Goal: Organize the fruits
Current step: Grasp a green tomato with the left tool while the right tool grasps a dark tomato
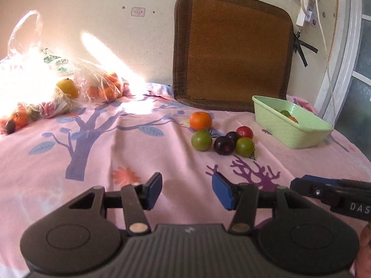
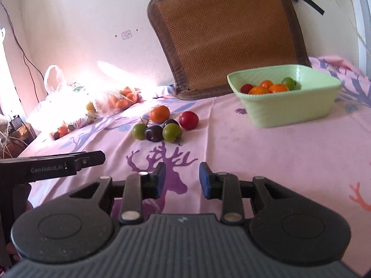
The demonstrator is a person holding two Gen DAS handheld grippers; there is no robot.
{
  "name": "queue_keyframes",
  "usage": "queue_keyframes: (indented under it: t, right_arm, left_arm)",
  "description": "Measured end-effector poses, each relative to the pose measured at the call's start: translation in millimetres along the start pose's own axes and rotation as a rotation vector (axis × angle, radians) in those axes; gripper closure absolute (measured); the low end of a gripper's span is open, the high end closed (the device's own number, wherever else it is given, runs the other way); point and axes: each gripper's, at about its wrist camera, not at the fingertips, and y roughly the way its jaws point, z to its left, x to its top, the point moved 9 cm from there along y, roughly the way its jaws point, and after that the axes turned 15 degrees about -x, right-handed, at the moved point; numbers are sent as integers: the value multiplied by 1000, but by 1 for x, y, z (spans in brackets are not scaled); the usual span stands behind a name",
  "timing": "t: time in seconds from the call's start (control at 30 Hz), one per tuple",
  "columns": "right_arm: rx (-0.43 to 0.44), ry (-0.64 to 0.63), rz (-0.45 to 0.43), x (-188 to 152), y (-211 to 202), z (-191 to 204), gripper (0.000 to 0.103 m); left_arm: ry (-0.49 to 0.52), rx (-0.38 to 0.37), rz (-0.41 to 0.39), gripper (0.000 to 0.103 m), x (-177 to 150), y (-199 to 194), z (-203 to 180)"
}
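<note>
A pale green rectangular plastic basket [image 2: 287, 106] sat on the pink bedsheet printed with purple trees and deer [image 2: 266, 162], just in front of a brown woven seat mat [image 2: 231, 30] propped against the wall; in the left wrist view the basket's long axis ran from the mat's lower right corner out toward the near right, one corner pointing at the camera. Inside it lay two orange fruits, another orange one behind them, a red one and a green one. To its left, apart from it, a loose cluster rested on the sheet: one round orange tangerine [image 2: 159, 114] at the back, a red tomato-like fruit [image 2: 189, 120] nearest the basket, two green round fruits [image 2: 172, 132] and two dark purple plums [image 2: 154, 133] touching one another. Farther left, clear plastic bags of orange and yellow fruit [image 1: 69, 88] lay in glaring sunlight (details washed out). The left gripper [image 1: 187, 191] hovered low over the sheet with its blue pads standing apart and nothing between them. The right gripper [image 2: 182, 180] also held nothing, its pads set narrower with a gap showing.
</note>
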Motion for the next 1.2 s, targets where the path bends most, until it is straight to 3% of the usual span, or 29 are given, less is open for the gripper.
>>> queue_keyframes:
  t: [0.37, 0.67, 0.93, 1.2]
  right_arm:
    - [-22, -63, 22, 12, 21, 15, 69]
    - [15, -444, -72, 35, 60, 84, 69]
    - [-33, -709, -108, 28, 77, 97, 70]
    - [-24, -570, -158, 21, 25, 78, 72]
  left_arm:
    - [-20, -51, -35, 54, 2, -3, -1]
    - [-167, -75, -96, 54, 6, -12, 23]
    - [-279, -114, -96, 54, 4, -9, 40]
    - [-226, -165, 14, 53, 18, 20, 24]
